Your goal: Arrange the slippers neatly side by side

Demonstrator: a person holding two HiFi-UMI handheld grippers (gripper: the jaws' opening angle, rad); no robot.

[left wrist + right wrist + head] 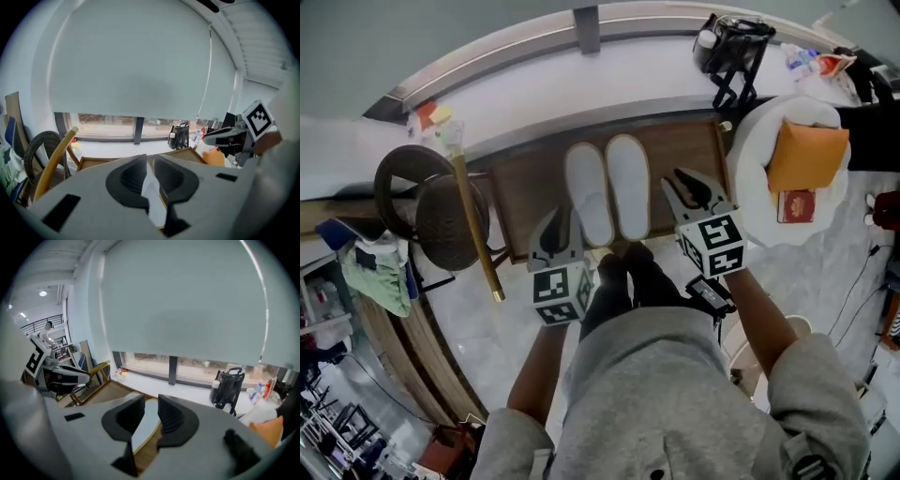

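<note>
Two white slippers lie flat, side by side and parallel, toes pointing away, on a brown wooden platform. My left gripper hovers at the heel of the left slipper, slightly to its left; its jaws stand a narrow gap apart with nothing pressed between them. Through that gap the left gripper view shows white slipper below. My right gripper hangs just right of the right slipper, jaws also a narrow gap apart and empty, with the slipper seen beneath them.
A dark round chair with a long wooden rail stands left of the platform. A black bag sits on the white window sill. At right is a white round table carrying an orange cushion and a red box.
</note>
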